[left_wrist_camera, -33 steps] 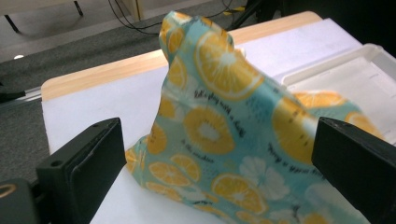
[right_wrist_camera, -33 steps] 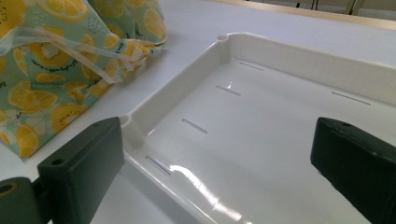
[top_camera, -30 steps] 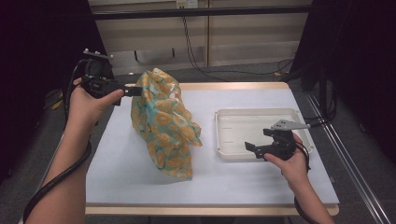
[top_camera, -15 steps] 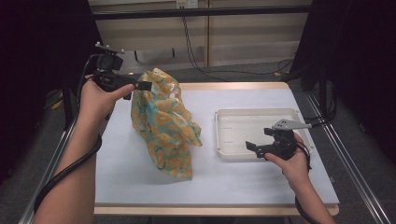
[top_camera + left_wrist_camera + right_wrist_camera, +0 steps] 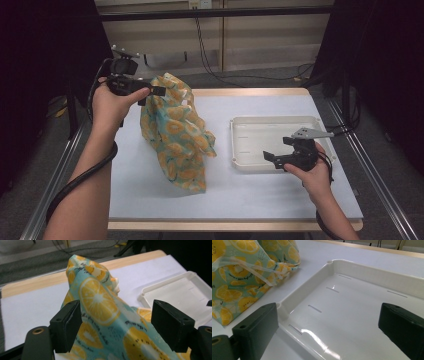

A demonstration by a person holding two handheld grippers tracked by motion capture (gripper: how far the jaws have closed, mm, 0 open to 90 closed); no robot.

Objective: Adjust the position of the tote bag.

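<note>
While the citrus-print cloth bag (image 5: pixel 177 132) stands bunched on the tabletop (image 5: pixel 280 197) beside the empty white tray (image 5: pixel 260 129), the left gripper (image 5: pixel 156 91) has been closing its fingers around the bag's top without pinching yet; right gripper (image 5: pixel 269 156) waits, fingers wide. Lifting remains.

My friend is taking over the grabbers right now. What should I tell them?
Left gripper: at the top of the fruit-print cloth bag. Its jaws have just been closing, with the bag's peak between them, but the pads do not press on it yet.
Right gripper: open, holding nothing, hovering over the near edge of the white tray.
Things: the bag stands crumpled at the middle-left of the white table mat, beside the tray and apart from it. The tray has nothing in it.
Done: left gripper lined up on the bag.
Left: probably pinch the bag and lift it, perhaps into the tray.
</note>
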